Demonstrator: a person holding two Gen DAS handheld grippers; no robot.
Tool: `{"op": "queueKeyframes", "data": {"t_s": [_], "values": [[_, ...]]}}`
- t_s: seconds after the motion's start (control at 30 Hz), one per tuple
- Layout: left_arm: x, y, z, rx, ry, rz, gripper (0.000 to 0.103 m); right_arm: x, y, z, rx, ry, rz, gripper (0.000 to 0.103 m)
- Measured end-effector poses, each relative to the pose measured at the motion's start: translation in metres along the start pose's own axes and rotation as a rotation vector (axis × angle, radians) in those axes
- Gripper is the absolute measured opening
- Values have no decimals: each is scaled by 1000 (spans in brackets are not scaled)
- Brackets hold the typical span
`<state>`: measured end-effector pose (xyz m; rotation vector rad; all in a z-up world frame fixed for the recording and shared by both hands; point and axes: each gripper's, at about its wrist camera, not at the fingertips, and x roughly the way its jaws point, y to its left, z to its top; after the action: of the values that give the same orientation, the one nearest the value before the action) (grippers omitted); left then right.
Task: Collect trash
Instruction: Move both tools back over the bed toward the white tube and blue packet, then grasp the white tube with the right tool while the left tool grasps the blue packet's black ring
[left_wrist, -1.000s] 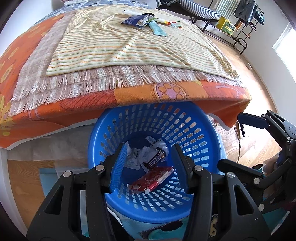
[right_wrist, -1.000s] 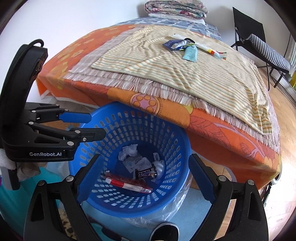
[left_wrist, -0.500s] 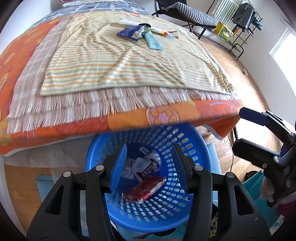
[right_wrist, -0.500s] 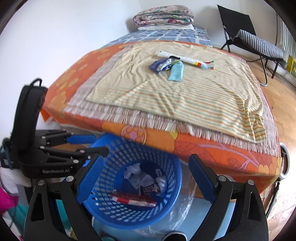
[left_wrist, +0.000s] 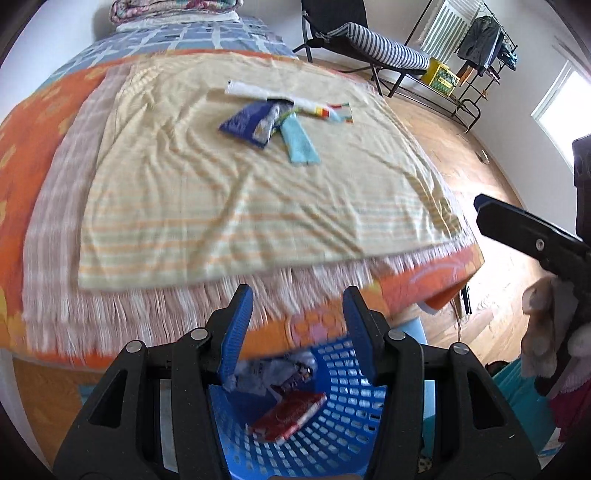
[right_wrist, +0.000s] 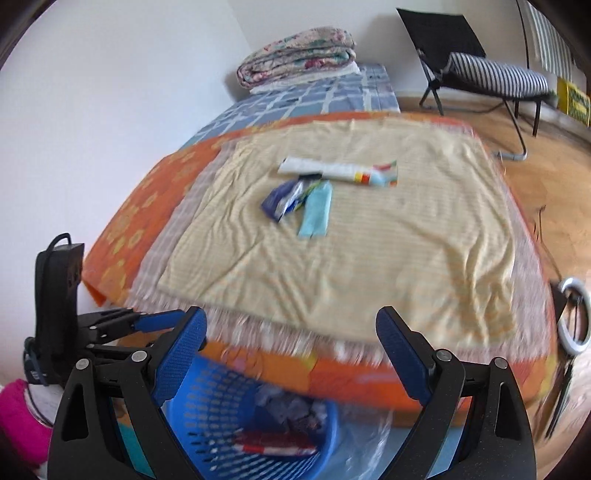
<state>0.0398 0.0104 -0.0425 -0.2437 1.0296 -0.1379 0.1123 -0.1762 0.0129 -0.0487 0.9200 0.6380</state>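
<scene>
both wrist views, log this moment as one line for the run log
left gripper: open, empty | right gripper: open, empty | blue basket: holds trash, beside bed | wrappers: on bed blanket, not yet collected

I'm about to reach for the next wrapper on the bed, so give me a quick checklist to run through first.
1. Left gripper empty, jaws apart: ok.
2. Right gripper empty, jaws wide apart: ok.
3. Trash left to collect: ok. A dark blue wrapper, a light blue packet and a long white wrapper lie on the striped cloth.
4. Pieces separate enough to grip one alone: not ok; they overlap in one cluster.
5. Blue basket below the bed's edge, ready for drops: ok; it already holds trash.
6. Sharp view of the targets: not ok; both views are motion blurred.
</scene>
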Motion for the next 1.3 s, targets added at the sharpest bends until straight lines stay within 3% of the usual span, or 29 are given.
{"op": "queueKeyframes", "data": {"t_s": [0.37, 0.67, 0.9, 0.93, 1.0, 1.07, 1.3], "values": [[30, 11, 77, 28, -22, -4, 52, 39, -36, 86, -2, -50, 14, 93], [57, 30, 132, -6, -61, -17, 52, 88, -57, 138, 54, -36, 27, 92], [76, 25, 160, 33, -73, -28, 52, 133, -77, 169, 79, -1, 27, 92], [79, 25, 163, 33, -74, -31, 52, 137, -79, 170, 86, 2, 25, 91], [82, 26, 167, 32, -74, -34, 52, 152, -90, 175, 120, 20, 38, 74], [83, 28, 169, 31, -74, -28, 52, 164, -98, 177, 146, 40, 59, 68], [88, 51, 172, -17, -64, -18, 52, 201, -106, 175, 155, 102, 74, 68]]}}
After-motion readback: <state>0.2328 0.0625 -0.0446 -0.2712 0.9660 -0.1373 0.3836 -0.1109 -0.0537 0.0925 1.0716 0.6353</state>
